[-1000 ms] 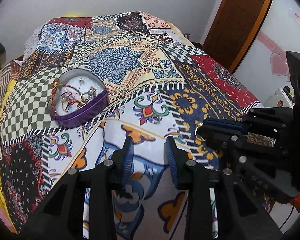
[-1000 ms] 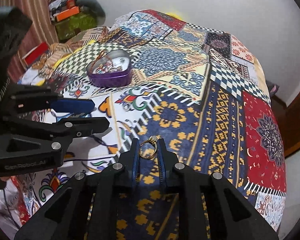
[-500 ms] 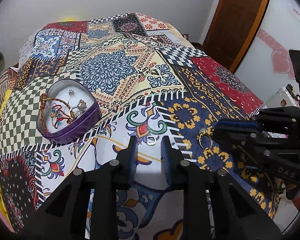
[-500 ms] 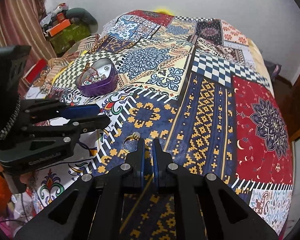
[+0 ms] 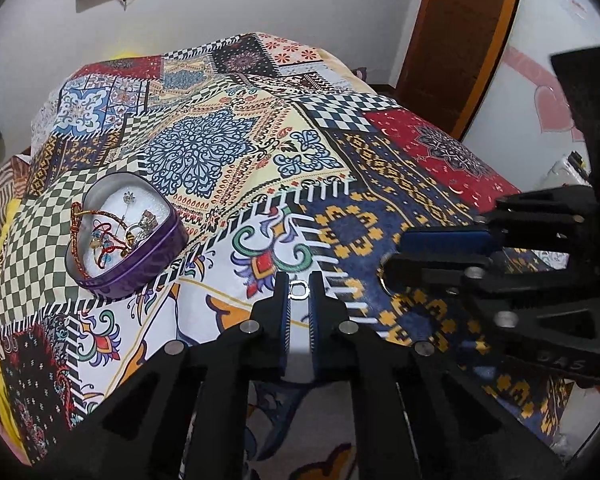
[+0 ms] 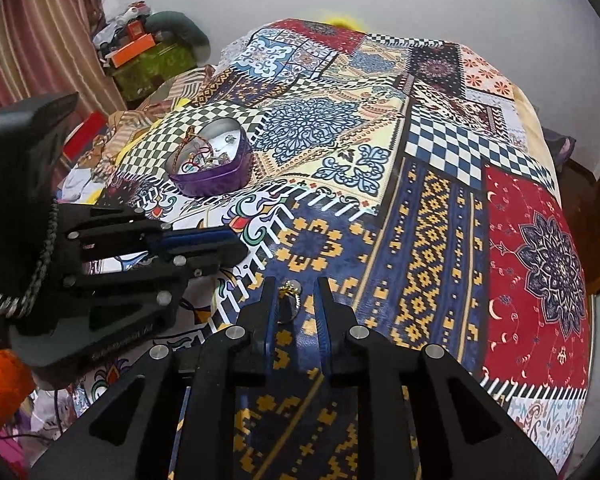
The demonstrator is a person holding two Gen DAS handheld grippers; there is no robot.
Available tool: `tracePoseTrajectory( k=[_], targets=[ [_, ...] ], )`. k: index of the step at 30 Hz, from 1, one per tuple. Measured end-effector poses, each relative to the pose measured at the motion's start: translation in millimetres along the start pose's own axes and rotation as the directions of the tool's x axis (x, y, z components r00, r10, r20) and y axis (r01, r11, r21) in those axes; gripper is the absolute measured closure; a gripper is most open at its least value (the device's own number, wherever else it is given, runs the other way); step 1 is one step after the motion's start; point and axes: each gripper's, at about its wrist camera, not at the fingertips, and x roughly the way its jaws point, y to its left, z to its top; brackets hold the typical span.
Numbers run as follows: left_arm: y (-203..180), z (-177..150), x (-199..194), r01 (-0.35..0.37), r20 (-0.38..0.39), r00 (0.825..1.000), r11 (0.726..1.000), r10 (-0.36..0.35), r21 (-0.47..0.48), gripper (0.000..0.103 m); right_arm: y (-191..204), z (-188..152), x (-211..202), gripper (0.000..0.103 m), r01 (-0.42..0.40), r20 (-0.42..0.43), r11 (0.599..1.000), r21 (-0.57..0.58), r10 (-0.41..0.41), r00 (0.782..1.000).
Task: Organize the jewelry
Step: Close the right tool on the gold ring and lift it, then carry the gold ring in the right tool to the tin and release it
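A purple heart-shaped tin (image 5: pixel 126 232) holding several bracelets and rings sits on the patterned bedspread; it also shows in the right wrist view (image 6: pixel 212 164). My left gripper (image 5: pixel 299 286) is shut on a small silver ring (image 5: pixel 299 289) above the bedspread. My right gripper (image 6: pixel 296 292) is open, with a gold ring (image 6: pixel 290 304) lying on the bedspread between its fingers, close to the left one. In the left wrist view the right gripper (image 5: pixel 392 256) is at the right and hides that ring.
The patchwork bedspread (image 6: pixel 440 208) covers the whole bed. A wooden door (image 5: pixel 460 40) stands at the back right. Boxes and clutter (image 6: pixel 140 52) sit beside the curtain at the back left.
My left gripper has closed on the silver ring and lifted it. My right gripper has opened and the gold ring now lies between its fingers.
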Motion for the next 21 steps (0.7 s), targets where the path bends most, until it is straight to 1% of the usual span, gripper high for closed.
tracePoseTrajectory(
  k=[2,6,7,8,11,15,21],
  targets=[
    [-0.9,-1.6,-2.9,0.000,0.002,1.000,1.000,0.000,-0.003,0.096,1.8,-0.3,5.1,0.087,0.015,-0.002,1.000,-0.016,-0.015,1.000],
    [1.9,-4.7,-6.9,0.003,0.005,1.000,1.000,-0.003,-0.025,0.096,3.7,-0.3,10.4,0.088,0.012,0.001,0.999,-0.034,-0.012,1.000],
    [2.7,-5.5,-7.8,0.001,0.005,1.000,1.000,-0.001,-0.028,0.096,4.7,-0.3,10.6,0.090,0.015,0.004,0.999,-0.040,-0.015,1.000],
    [3.7,-6.3,-9.1,-0.002,0.006,1.000,1.000,0.003,-0.031,0.096,6.2,-0.3,11.0,0.094,0.019,0.005,0.999,-0.050,-0.019,1.000],
    [6.0,-7.6,-14.0,-0.005,0.012,1.000,0.999,0.005,-0.045,0.096,9.2,-0.2,10.2,0.095,0.039,0.012,0.997,-0.065,-0.038,0.999],
    [8.7,-6.6,-24.1,-0.013,0.032,0.999,0.998,0.015,-0.056,0.096,7.0,2.9,4.4,0.098,0.027,0.018,0.999,-0.044,-0.026,0.999],
    [12.7,-3.1,-43.4,-0.027,0.072,0.997,0.997,0.032,-0.067,0.096,10.5,10.7,-11.1,0.099,0.048,0.056,0.998,-0.033,-0.046,0.997]
  ],
)
